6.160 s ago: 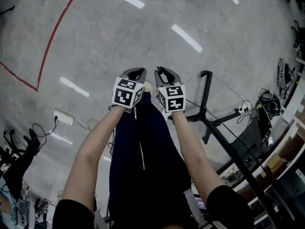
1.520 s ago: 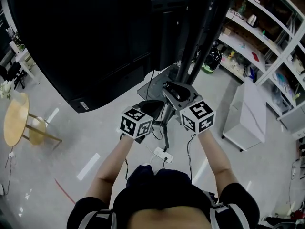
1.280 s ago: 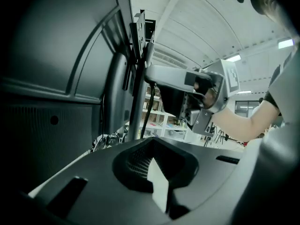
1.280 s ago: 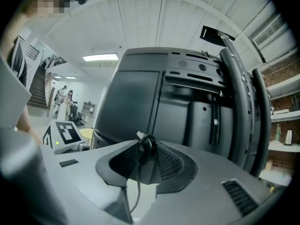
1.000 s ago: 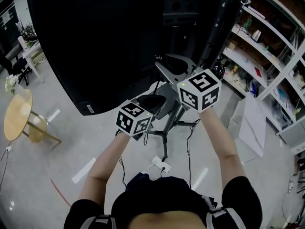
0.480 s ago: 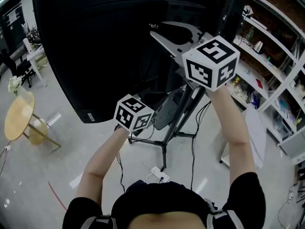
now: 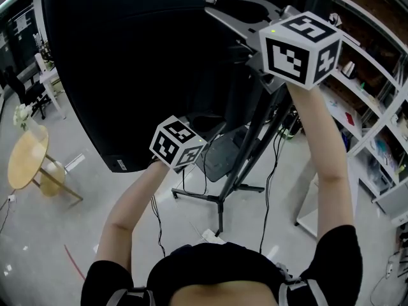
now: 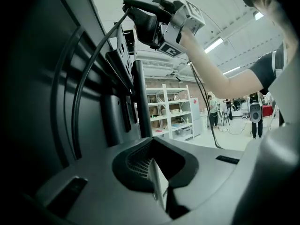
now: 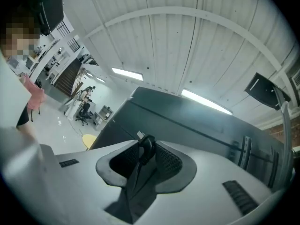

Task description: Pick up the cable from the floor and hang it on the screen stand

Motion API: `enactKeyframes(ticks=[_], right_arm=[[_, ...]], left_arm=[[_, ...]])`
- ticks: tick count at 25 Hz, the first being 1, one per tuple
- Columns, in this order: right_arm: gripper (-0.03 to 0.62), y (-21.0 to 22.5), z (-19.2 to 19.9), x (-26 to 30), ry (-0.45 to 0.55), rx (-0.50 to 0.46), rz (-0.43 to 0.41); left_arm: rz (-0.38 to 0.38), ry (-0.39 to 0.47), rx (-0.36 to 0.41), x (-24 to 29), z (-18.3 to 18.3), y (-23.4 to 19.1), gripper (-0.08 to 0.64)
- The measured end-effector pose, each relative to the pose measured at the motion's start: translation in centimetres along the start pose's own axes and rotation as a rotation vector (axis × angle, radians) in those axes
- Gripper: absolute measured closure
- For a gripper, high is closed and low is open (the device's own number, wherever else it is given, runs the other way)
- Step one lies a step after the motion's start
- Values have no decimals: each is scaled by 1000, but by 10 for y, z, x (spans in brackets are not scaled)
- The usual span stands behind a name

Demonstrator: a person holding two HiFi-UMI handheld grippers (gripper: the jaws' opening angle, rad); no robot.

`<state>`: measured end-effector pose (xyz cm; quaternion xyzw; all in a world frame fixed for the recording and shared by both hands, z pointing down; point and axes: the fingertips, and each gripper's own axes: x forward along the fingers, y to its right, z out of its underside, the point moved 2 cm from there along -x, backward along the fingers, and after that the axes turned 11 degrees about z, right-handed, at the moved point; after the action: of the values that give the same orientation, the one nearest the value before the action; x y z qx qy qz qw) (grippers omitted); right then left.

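Large dark screen (image 7: 127,62) on its screen stand (image 7: 245,152), seen from behind. Right tool (image 7: 213,6), held high near the screen's back, pinches the black cable (image 9: 143,165) close to its end. Left tool (image 8: 158,182), lower down, appears pressed together, though the view there is dim.

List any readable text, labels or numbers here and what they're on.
None readable in any view.
Right marker cube: black-and-white square patterns only, no letters.
Left marker cube: the same.
Small pale sticker at the bottom corner of the screen: too small to read.
Shelf items: too small to read.
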<state>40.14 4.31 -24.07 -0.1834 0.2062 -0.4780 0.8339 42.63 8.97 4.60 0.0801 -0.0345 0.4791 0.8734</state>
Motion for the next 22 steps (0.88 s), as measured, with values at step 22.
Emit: enactKeyframes(ticks=[22], right_arm=[[468,73,-71,35,37,-67,96]], left_arm=[[-53,28,5,9,-57,-62,552]])
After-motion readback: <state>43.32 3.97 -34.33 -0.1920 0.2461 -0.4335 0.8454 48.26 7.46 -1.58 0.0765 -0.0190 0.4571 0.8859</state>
